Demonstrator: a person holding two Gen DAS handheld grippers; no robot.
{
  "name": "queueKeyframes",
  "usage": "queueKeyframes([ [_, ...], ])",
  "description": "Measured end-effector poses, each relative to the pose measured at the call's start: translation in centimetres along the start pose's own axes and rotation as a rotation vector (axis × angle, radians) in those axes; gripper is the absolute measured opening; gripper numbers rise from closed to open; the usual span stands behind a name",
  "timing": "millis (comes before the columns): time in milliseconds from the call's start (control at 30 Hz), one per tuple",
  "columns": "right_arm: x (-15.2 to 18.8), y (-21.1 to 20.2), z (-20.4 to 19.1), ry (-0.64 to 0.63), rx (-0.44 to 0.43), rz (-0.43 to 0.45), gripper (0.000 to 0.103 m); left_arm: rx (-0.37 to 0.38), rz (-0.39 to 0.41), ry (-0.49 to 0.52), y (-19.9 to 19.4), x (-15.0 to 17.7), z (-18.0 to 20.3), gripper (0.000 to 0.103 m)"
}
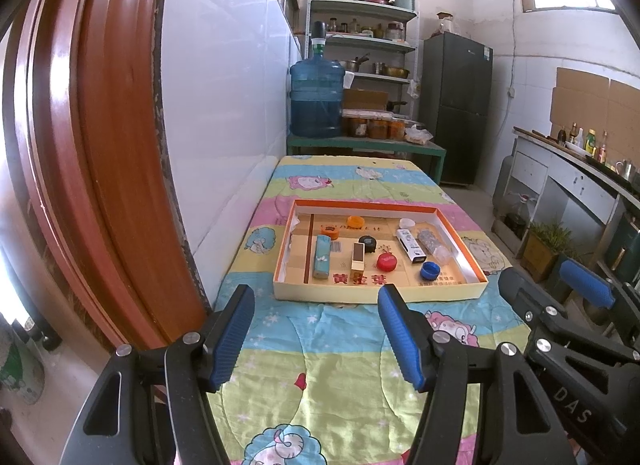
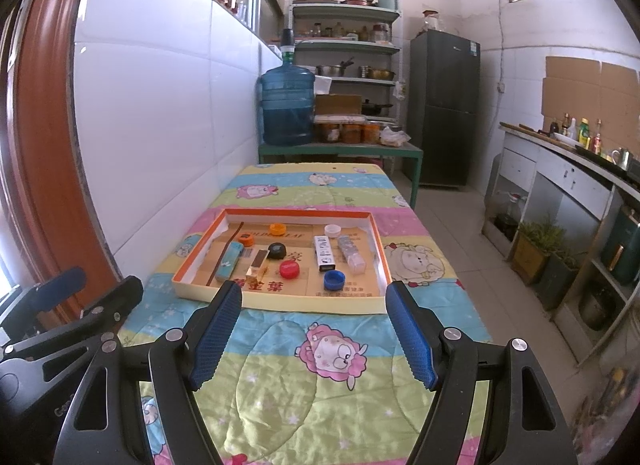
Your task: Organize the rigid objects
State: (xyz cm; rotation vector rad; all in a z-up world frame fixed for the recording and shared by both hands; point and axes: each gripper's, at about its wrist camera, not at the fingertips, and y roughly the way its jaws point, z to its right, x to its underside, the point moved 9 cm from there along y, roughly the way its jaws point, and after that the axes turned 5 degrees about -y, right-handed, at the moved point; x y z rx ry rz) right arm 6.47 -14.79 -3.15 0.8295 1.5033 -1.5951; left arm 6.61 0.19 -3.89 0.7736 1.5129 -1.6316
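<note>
A shallow cardboard tray [image 1: 472, 253] [image 2: 382, 261] with an orange rim lies on a table with a cartoon quilt. In it are a red cap [image 1: 386, 261] [image 2: 289, 269], a blue cap [image 1: 429, 270] [image 2: 334, 279], a black cap [image 1: 367, 243], two orange caps [image 1: 355, 221], a white cap [image 1: 407, 223], a teal box [image 1: 321, 256] [image 2: 229, 259], a small upright box [image 1: 357, 260], a white box [image 1: 411, 245] [image 2: 324, 252] and a clear bottle [image 1: 432, 243] [image 2: 352, 251]. My left gripper [image 1: 316, 293] and right gripper [image 2: 314, 291] are both open and empty, above the quilt short of the tray's near edge.
A white tiled wall and a red-brown door frame [image 1: 100, 145] run along the table's left side. A blue water jug [image 1: 317, 99] and shelves stand behind the table. A fridge [image 1: 456, 105] and a counter [image 2: 560, 169] are to the right across a floor aisle.
</note>
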Motion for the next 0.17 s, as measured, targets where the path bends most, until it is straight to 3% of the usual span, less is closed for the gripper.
queueKeyframes([
  [167,0.00,0.03,-0.15,0.001,0.000,-0.001,0.076,-0.007,-0.005,-0.008,0.13,0.03,-0.23,0.064],
])
